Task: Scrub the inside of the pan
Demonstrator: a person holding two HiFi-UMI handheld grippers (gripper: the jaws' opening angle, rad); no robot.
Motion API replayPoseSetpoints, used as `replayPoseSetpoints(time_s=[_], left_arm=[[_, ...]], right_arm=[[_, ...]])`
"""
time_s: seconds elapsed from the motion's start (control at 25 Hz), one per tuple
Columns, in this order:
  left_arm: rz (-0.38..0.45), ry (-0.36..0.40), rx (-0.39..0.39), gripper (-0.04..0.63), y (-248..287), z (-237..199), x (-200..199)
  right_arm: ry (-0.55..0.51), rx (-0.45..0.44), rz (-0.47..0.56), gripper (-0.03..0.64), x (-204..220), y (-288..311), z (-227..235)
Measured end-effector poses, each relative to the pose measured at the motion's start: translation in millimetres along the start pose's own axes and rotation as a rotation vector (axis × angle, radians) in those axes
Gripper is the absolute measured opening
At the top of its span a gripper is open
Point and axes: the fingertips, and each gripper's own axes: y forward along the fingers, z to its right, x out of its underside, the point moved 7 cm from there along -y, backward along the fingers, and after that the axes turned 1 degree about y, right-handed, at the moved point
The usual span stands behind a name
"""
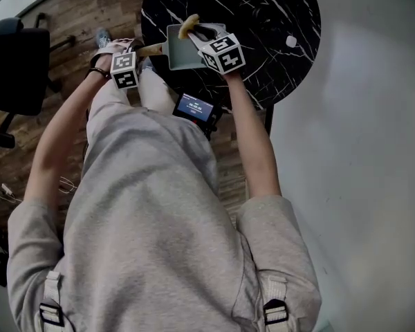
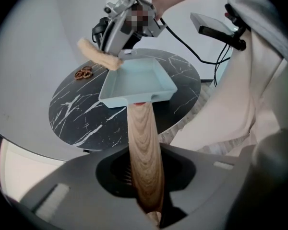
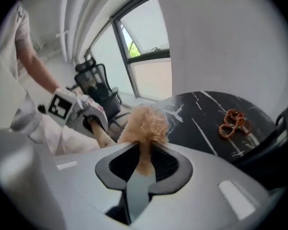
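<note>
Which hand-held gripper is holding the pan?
The left hand-held gripper, shut on the wooden handle of the pan; the right hand-held gripper grips a fuzzy tan scrubber instead.

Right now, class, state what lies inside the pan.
Nothing visible: the pan has a bare pale floor. The scrubber hangs at its far corner. Its near wall hides a strip of floor.

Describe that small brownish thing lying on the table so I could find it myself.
Look at the round black table with white veins. Past the pale blue pan, toward the table's far edge, lies a small coil of beads. It is rust-brown and knobbly, unlike the smooth pan and the fuzzy tan scrubber nearby.
</note>
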Motion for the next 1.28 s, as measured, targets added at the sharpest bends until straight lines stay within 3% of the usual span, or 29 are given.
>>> replayPoseSetpoints(time_s=[0.08,0.16,0.36,0.48,0.56,0.84,1.08,1.28], left_arm=[[-0.005,-0.003,0.001,0.080,0,0,0],[-0.006,-0.012,0.003,0.079,0,-1,1],[0.001,-0.045,0.014,0.076,0,0,1],[0.001,-0.061,0.014,0.075,0,0,2],[0.002,-0.070,0.014,0.074,0,1,2],[-0.015,-0.076,0.015,0.072,1,0,2],[-0.028,-0.079,0.016,0.072,2,-1,2],[-0.036,-0.079,0.015,0.072,2,-1,1]], right_arm=[[-0.169,0.091,-0.146,0.086,15,-9,13],[-0.270,0.130,-0.279,0.086,32,-8,26],[-0.316,0.156,-0.494,0.087,60,10,39],[-0.340,0.199,-0.560,0.087,68,18,37],[-0.328,0.206,-0.582,0.086,70,22,33],[-0.262,0.091,-0.547,0.086,60,40,0],[-0.302,0.000,-0.492,0.086,45,64,-45],[-0.155,-0.037,-0.403,0.086,43,67,-43]])
